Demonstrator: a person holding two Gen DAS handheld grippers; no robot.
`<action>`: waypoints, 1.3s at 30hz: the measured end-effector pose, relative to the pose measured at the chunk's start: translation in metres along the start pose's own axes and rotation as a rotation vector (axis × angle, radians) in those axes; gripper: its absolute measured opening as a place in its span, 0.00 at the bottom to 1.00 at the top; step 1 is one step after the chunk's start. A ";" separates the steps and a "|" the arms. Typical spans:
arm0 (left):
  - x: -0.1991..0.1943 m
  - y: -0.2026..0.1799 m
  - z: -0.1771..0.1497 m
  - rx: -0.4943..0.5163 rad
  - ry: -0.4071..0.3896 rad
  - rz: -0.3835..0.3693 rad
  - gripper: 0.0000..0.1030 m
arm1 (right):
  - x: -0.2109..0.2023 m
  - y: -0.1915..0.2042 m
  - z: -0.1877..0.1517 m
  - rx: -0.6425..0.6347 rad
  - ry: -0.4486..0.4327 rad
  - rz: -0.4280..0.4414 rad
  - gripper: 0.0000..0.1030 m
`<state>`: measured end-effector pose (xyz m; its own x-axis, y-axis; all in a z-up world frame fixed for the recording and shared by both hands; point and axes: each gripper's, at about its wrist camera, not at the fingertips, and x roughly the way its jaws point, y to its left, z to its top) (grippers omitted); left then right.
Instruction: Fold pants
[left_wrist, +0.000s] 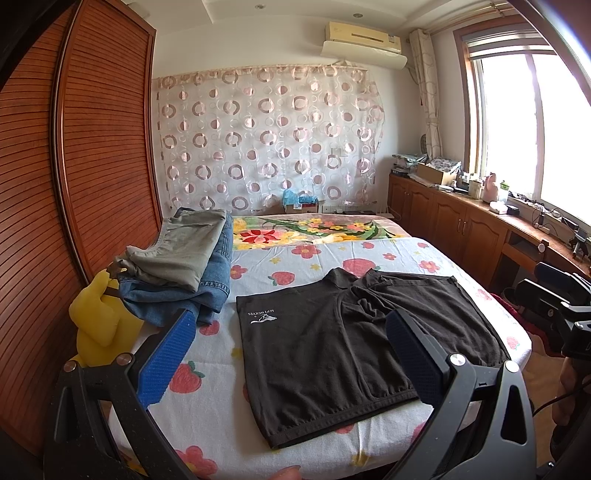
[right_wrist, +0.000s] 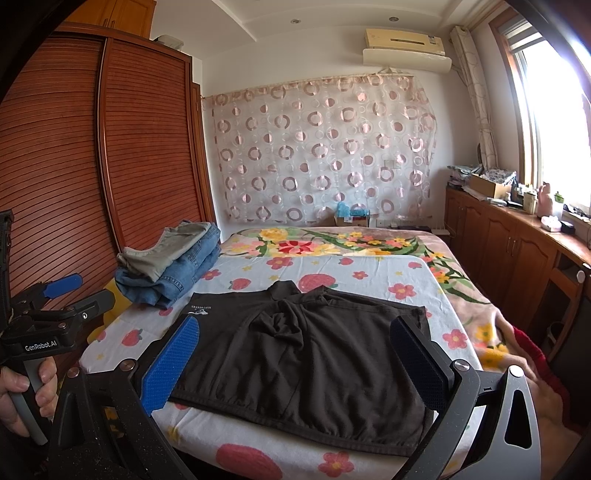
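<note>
I hold my left gripper (left_wrist: 291, 343) wide open in the air over the near end of the bed (left_wrist: 369, 254), and it has nothing in it. My right gripper (right_wrist: 295, 354) is wide open too, with nothing between its blue pads (right_wrist: 171, 360). The black shorts (left_wrist: 354, 339) are the thing I have to fold. They lie flat on the strawberry sheet (left_wrist: 306, 258) at the near end of the bed, with the waist toward me and the legs pointing away. A small white logo (left_wrist: 263, 316) sits on the left leg. The cloth is bunched up a little in the middle of the shorts. To the left of the shorts, near the edge of the bed, is a pile of folded clothes: blue jeans (left_wrist: 207, 284) at the bottom and gray-green pants (left_wrist: 181, 247) on top. A yellow soft toy (left_wrist: 98, 317) pokes up beside the bed, left of that pile. Past the shorts, at the far end of the bed, lies a flower blanket (left_wrist: 310, 227). To the right of the bed, on the long wooden cabinet (left_wrist: 454, 218), stands an open cardboard box (left_wrist: 436, 173), but I cannot tell what is in it. In the right view I can see my left hand (right_wrist: 22, 391) around the gray handle of the other gripper.
</note>
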<state>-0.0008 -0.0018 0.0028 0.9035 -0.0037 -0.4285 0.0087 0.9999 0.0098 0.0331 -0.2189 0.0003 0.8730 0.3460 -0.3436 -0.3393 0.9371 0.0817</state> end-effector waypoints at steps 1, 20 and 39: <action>0.000 0.000 0.000 0.000 -0.001 0.000 1.00 | 0.000 0.000 0.000 -0.001 0.000 0.000 1.00; 0.000 0.000 0.000 0.000 -0.001 0.000 1.00 | 0.000 0.003 0.001 -0.002 -0.004 0.002 1.00; 0.033 0.008 -0.031 -0.008 0.134 -0.002 1.00 | 0.022 -0.020 -0.007 0.002 0.109 -0.024 1.00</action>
<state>0.0155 0.0064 -0.0393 0.8382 -0.0046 -0.5454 0.0066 1.0000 0.0017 0.0567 -0.2300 -0.0160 0.8377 0.3164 -0.4452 -0.3178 0.9453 0.0737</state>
